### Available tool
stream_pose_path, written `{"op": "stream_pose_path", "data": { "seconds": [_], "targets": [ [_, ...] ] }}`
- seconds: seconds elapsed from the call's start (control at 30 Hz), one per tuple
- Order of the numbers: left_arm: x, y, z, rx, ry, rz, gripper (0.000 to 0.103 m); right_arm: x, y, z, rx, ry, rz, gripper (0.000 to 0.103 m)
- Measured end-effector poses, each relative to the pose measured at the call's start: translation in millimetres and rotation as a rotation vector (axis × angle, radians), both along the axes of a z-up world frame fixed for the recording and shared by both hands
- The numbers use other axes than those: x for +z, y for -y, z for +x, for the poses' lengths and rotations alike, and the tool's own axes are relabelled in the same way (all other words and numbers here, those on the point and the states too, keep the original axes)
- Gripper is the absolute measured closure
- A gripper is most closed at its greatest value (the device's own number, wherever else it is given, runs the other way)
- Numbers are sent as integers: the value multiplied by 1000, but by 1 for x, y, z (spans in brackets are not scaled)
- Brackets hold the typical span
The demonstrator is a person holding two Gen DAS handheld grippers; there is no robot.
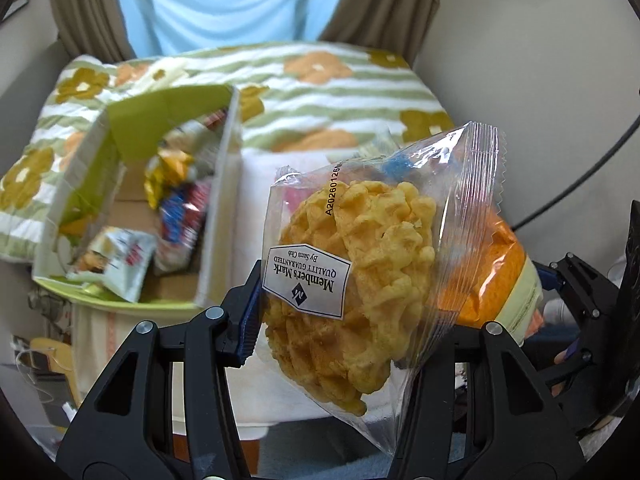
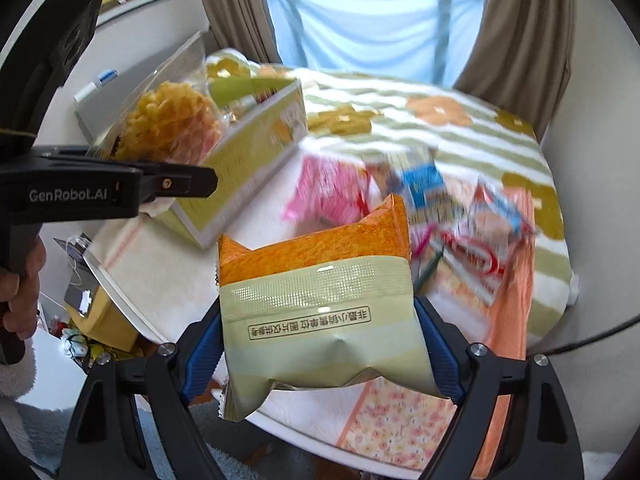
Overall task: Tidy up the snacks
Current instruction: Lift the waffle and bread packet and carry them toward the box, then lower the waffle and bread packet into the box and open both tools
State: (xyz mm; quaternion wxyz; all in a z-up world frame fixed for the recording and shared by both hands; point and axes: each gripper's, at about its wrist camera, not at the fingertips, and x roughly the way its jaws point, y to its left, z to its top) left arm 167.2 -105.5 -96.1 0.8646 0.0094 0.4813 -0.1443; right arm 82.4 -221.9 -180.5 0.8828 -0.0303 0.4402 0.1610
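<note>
Left gripper [image 1: 340,312] closed on a clear-wrapped waffle [image 1: 352,280], held up off the table; right gripper [image 2: 320,344] clamps an orange-and-green pouch [image 2: 320,300] between its blue pads [image 2: 200,356]. Beyond: green box [image 1: 216,216] part-filled with snacks to the left, loose packets [image 2: 460,216] scattered right on the floral cloth [image 2: 440,112].

The loose snack packets [image 2: 440,204] beyond the orange-and-green pouch [image 2: 320,304] are smeared by blur, their labels unreadable. The waffle pack [image 1: 352,272] hides the left gripper's right fingertip and most of that pouch behind it.
</note>
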Motion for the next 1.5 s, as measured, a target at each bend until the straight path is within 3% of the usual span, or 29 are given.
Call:
{"op": "stream_pose_path", "data": {
  "seconds": [0.23,0.5,0.73,0.97,1.0,1.03,1.07,1.13,1.3,1.5],
  "targets": [
    [22,-62,19,62,57,-28,57,44,-31,25,47,85,17,18],
    [17,-149,74,110,38,-25,57,71,-102,74,77,129,42,18],
    [-4,-212,148,78,-22,-14,57,63,-172,123,79,96,49,18],
    [-30,-234,202,-14,-94,-1,56,43,-212,159,-28,0,76,18],
    [-35,-234,207,-28,-110,2,53,40,-215,162,-45,-12,76,18],
    [-40,-234,213,-45,-129,0,39,37,-218,165,-60,-25,76,18],
    [-44,-235,217,-50,-140,1,17,34,-221,167,-77,-40,78,18],
    [-49,-235,223,-62,-138,-6,0,31,-226,170,-99,-59,78,18],
    [-55,-236,218,-75,-156,-27,0,21,-228,174,-147,-96,63,18],
    [-55,-254,198,18,-162,-60,1,15,-233,177,-107,-116,66,18]
  ]
}}
